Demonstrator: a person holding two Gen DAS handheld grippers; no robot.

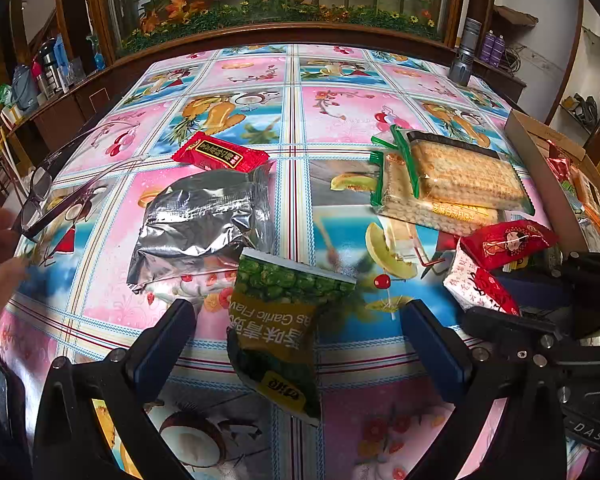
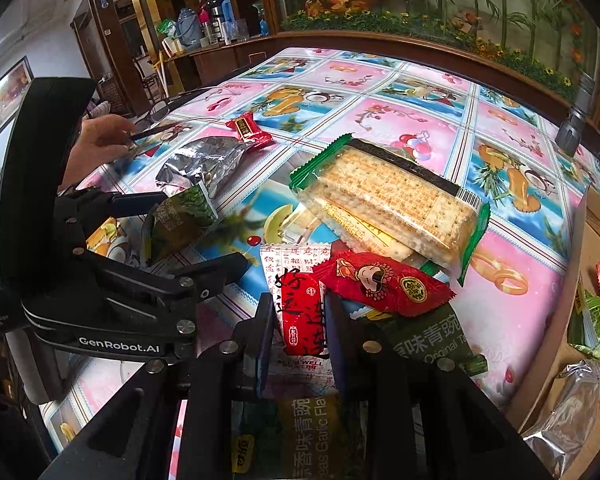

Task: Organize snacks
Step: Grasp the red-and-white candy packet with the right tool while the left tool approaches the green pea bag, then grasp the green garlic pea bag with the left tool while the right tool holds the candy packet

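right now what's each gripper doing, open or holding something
Left gripper: open, fingers wide either side of the green pea packet, not gripping it.
Right gripper: shut on the red-and-white snack packet.

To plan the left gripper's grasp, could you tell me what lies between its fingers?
The green pea packet lies between the left gripper's open fingers, shown in the left wrist view.

On the worktop [image 1: 340, 112]: two cracker packs [image 1: 460, 176], two green pea packets [image 1: 276, 328], three red-wrapped sweets [image 1: 220, 154], one silver foil pouch [image 1: 204, 220], one flashlight [image 1: 462, 64].
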